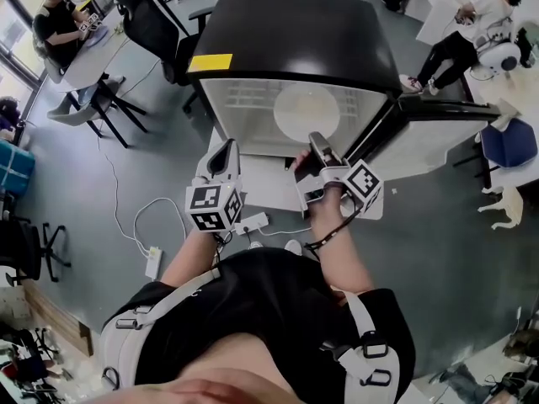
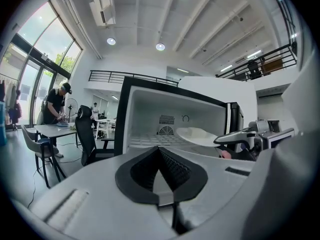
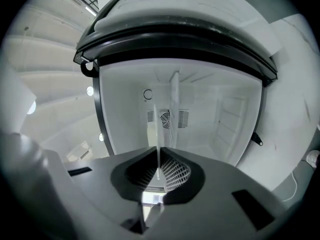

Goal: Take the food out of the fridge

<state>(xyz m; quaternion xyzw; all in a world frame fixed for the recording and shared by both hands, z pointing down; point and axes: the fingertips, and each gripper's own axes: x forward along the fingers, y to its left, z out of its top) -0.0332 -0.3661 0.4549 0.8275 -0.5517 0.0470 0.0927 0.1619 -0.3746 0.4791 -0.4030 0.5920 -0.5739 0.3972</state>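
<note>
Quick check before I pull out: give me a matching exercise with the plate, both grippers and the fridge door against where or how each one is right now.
Things:
1. plate
2. left gripper
3. right gripper
4. fridge door

States:
A. swung open
B. shut on the plate's rim
C. inside the fridge
D. shut, nothing between its jaws

Pairs: 1-C, 2-D, 3-B, 4-A.
</note>
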